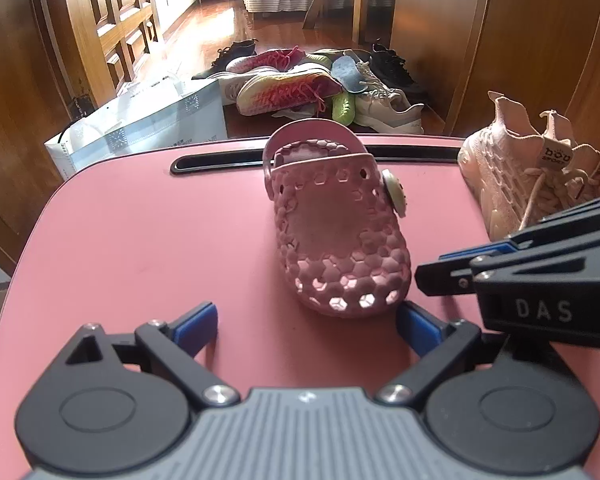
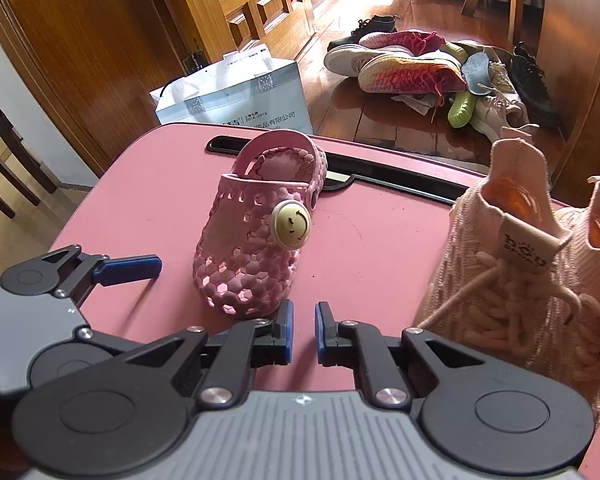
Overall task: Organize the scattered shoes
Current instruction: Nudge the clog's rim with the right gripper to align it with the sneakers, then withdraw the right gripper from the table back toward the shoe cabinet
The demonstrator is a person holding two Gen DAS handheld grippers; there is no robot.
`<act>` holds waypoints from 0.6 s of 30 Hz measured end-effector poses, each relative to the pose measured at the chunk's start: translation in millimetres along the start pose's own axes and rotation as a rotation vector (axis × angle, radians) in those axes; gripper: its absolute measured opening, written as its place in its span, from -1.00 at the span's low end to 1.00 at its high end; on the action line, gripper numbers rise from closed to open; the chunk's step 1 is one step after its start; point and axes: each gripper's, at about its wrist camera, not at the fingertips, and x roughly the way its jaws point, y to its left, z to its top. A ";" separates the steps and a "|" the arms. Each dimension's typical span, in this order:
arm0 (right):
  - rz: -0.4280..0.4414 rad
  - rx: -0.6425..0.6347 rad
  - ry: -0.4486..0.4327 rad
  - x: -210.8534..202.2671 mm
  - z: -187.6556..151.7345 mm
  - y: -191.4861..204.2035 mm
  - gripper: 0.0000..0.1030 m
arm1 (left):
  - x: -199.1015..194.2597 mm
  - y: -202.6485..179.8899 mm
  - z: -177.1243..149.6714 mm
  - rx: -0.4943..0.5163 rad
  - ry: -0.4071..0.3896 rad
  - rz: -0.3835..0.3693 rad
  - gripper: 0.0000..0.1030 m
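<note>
A small pink perforated rubber clog (image 1: pixel 336 232) with a round cream smiley-face button (image 2: pixel 291 225) on its side stood upright near the middle of a pink table (image 1: pixel 140 240), toe toward the cameras and heel strap toward the black slot (image 1: pixel 220 159) along the table's far edge. The left hand-held gripper (image 1: pixel 306 326) hovered low over the table with its blue-padded fingers (image 1: pixel 196 326) spread wide, the clog's toe sitting just ahead of the gap between them and gripping nothing. The right hand-held gripper (image 2: pixel 304 330) was just to the clog's right, its two blue pads (image 2: pixel 286 328) drawn close together with a narrow gap between them, empty, and not touching the shoe. To the right, well apart from the clog, a pale pink knit lace-up sneaker (image 2: pixel 540 280) with a cream tongue label stood on the same table, beside its mate, whose collar showed at the frame edge. Beyond the table, a heap of scattered shoes (image 1: pixel 312 80) lay on the wooden floor (image 2: pixel 380 120), among them a pink-and-yellow running shoe (image 2: pixel 412 74), a white sneaker (image 1: pixel 388 112), lime-green soles (image 2: pixel 460 109) and a black pair (image 2: pixel 534 80). A white paper shopping bag (image 2: pixel 236 96) with printed Chinese characters stood against the table's far left edge, next to a panelled wooden door (image 2: pixel 252 0).
</note>
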 end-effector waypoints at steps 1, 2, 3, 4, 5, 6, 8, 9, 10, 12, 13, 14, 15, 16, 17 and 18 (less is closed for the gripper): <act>0.000 -0.004 -0.003 1.2 0.4 1.1 -0.78 | 0.4 1.2 0.5 -0.006 0.000 0.004 0.88; 0.002 -0.001 -0.005 1.7 1.0 1.4 -0.78 | 0.9 2.6 1.0 -0.012 0.000 0.009 0.88; 0.011 0.012 -0.006 2.7 2.5 1.1 -0.78 | 1.3 4.8 1.7 -0.020 0.001 0.014 0.89; 0.018 0.018 -0.007 3.5 2.9 1.1 -0.78 | 1.4 6.1 1.9 -0.024 0.002 0.017 0.89; 0.020 0.018 -0.008 3.9 3.0 1.5 -0.78 | 1.4 7.3 2.0 -0.027 0.003 0.019 0.89; 0.022 0.018 -0.010 4.2 3.2 2.1 -0.78 | 1.5 8.1 1.8 -0.030 0.004 0.022 0.91; 0.024 0.017 -0.012 4.6 3.8 4.4 -0.78 | 1.6 10.3 1.5 -0.045 0.007 0.031 0.93; 0.028 0.019 -0.014 4.3 3.8 4.7 -0.78 | 1.5 11.3 1.6 -0.051 0.010 0.035 0.93; 0.028 0.019 -0.014 3.7 3.8 4.8 -0.78 | 1.3 12.3 1.4 -0.059 0.012 0.036 0.93; 0.012 0.027 -0.005 0.1 3.3 4.0 -0.64 | -1.6 10.2 0.7 -0.064 0.025 0.023 0.93; 0.006 0.031 -0.005 -4.7 1.6 2.4 -0.56 | -3.1 8.2 0.6 -0.062 0.034 0.019 0.93; 0.001 0.035 -0.005 -9.5 -0.2 0.7 -0.42 | -4.8 5.8 0.3 -0.058 0.042 0.016 0.93; -0.005 0.039 -0.005 -14.4 -2.0 -0.9 -0.28 | -7.2 1.9 -0.4 -0.044 0.042 0.016 0.94; -0.009 0.043 -0.005 -19.3 -3.8 -2.5 -0.22 | -11.1 -3.5 -1.7 -0.024 0.037 0.013 1.00; -0.008 0.048 -0.004 -25.4 -5.9 -4.3 -0.15 | -14.4 -8.4 -3.1 -0.011 0.034 0.008 0.99; -0.008 0.051 -0.003 -31.4 -8.2 -6.0 -0.10 | -17.5 -13.5 -4.6 0.003 0.033 0.003 1.00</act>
